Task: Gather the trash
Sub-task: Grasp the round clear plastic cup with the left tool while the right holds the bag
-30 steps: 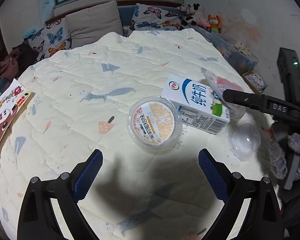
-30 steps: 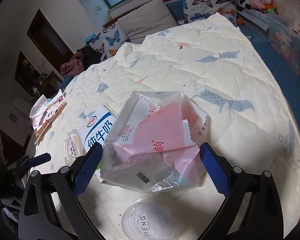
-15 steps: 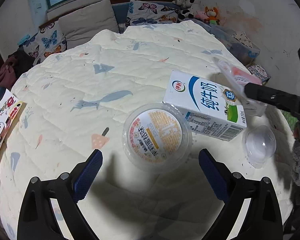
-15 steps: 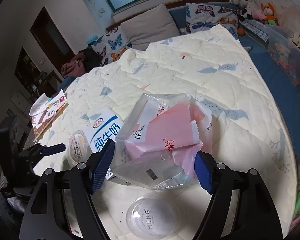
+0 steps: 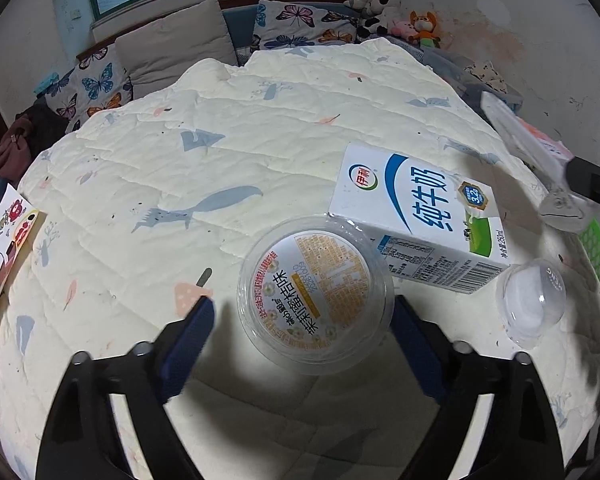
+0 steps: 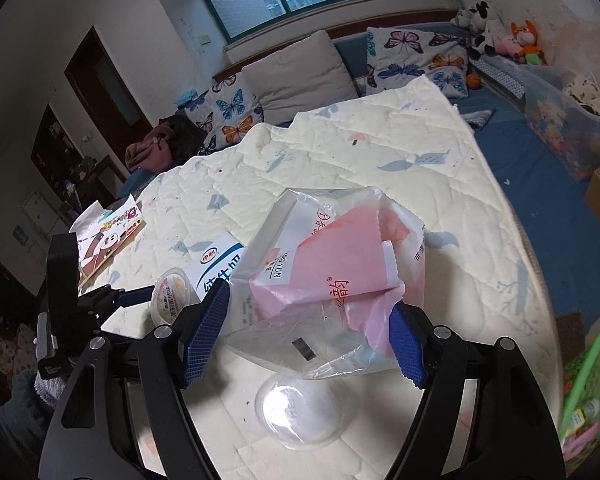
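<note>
A round clear cup with an orange printed lid lies on the quilt, between the jaws of my left gripper. The jaws are closing; the right pad is at the cup's rim and a small gap shows at the left pad. A white and blue milk carton lies just behind the cup, and a clear dome lid sits to its right. My right gripper is shut on a clear plastic bag with pink packaging inside, held above the dome lid.
A green mesh basket stands off the quilt's right edge. A picture book lies at the far left. Pillows and soft toys line the back. A gloved hand holds the left gripper.
The left gripper came down over the cup and its jaws narrowed around it. The right gripper closed on the bag and raised it off the quilt.
</note>
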